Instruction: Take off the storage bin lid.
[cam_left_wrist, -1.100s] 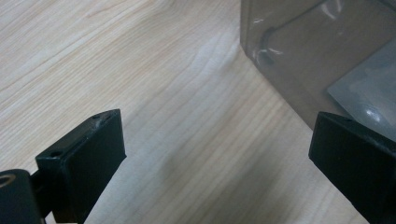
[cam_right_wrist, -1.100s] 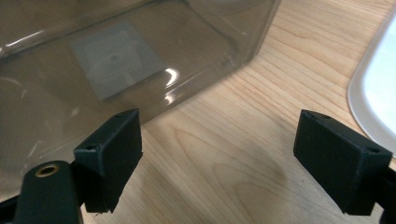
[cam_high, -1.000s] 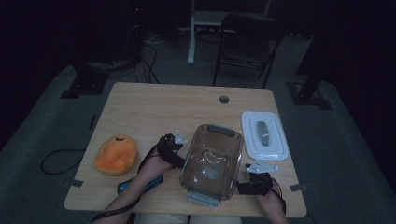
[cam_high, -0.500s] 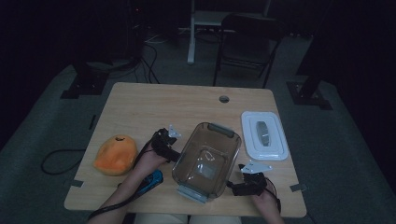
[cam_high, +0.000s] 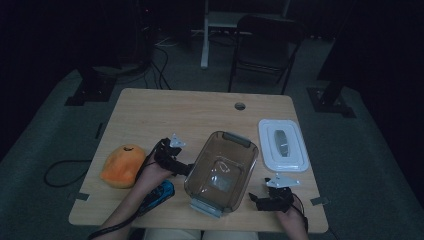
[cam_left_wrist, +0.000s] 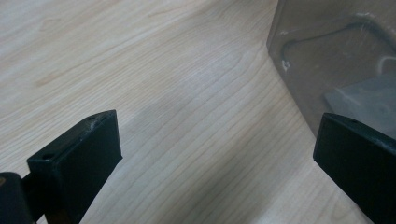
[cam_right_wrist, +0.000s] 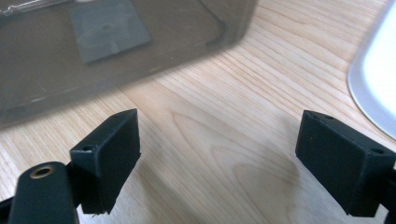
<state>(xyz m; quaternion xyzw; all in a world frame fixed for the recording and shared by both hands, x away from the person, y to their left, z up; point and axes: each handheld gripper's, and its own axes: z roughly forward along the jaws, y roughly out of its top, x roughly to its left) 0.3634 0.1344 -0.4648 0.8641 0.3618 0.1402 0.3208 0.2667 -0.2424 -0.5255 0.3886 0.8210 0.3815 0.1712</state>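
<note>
1. Right now my left gripper (cam_high: 186, 169) sits just beside the left long wall of the clear plastic container (cam_high: 222, 170), and my right gripper (cam_high: 255, 198) sits near its right side, toward the near end. Both sets of jaws stand wide apart with nothing between them but bare counter (cam_high: 165, 115).

2. In the left gripper view the container (cam_left_wrist: 336, 60) wall is close by my right-hand jaw, but I cannot tell whether it touches. In the right gripper view the container (cam_right_wrist: 116, 42) lies ahead of the jaws and apart from them.

3. Where it is: the container stands upright and open-topped, with the white lid (cam_high: 283, 145) just beside its far right and the orange object (cam_high: 122, 165) well apart on the left, beyond my left hand (cam_high: 152, 175).

4. Which way it points: its long axis runs on a slant, from the near latch end (cam_high: 205, 206) by the counter's front edge up to the far latch end (cam_high: 237, 139), which leans toward the lid.

5. What could go wrong, as I judge it:
   - The walls look smooth and thin, so a pinch from one side alone could make it slide or swivel instead of being held.
   - A push from my left gripper could drive the far end into the lid and shove that along.
   - The near end sits close to the front edge; a pull toward me could tip it off.
   - Uneven lifting could tilt it and slip it out of the jaws.
</note>
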